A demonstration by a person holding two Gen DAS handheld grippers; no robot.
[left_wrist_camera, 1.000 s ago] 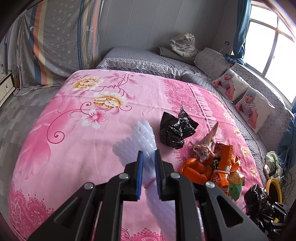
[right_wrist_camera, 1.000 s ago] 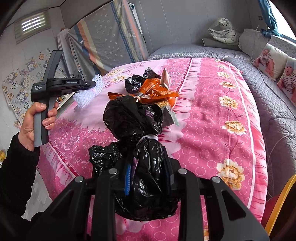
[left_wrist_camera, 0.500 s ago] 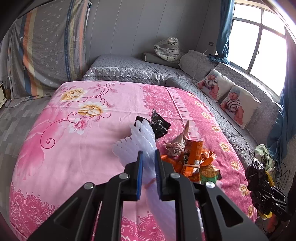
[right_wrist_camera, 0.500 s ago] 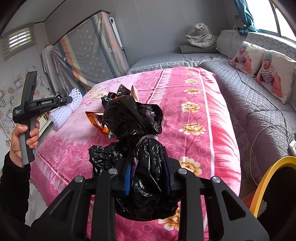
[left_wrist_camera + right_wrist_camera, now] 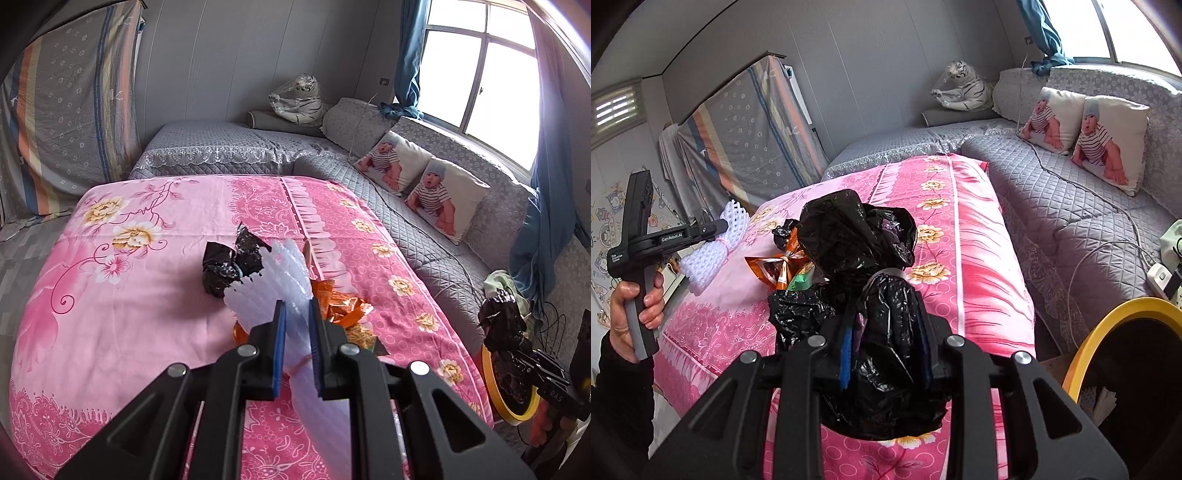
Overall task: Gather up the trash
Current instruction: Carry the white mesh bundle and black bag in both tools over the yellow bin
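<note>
While the left hand-held gripper (image 5: 295, 314) stays clenched on the white foam netting (image 5: 273, 284), it has swung rightward since a second ago, so the netting now overlaps the small black bag (image 5: 231, 264) and the orange wrappers (image 5: 341, 308) lying on the pink bed (image 5: 110, 314). The right hand-held gripper (image 5: 884, 334) keeps its grasp on the tied black trash bag (image 5: 857, 236), now carried off the bed's edge beside the yellow-rimmed bin (image 5: 1108, 317).
</note>
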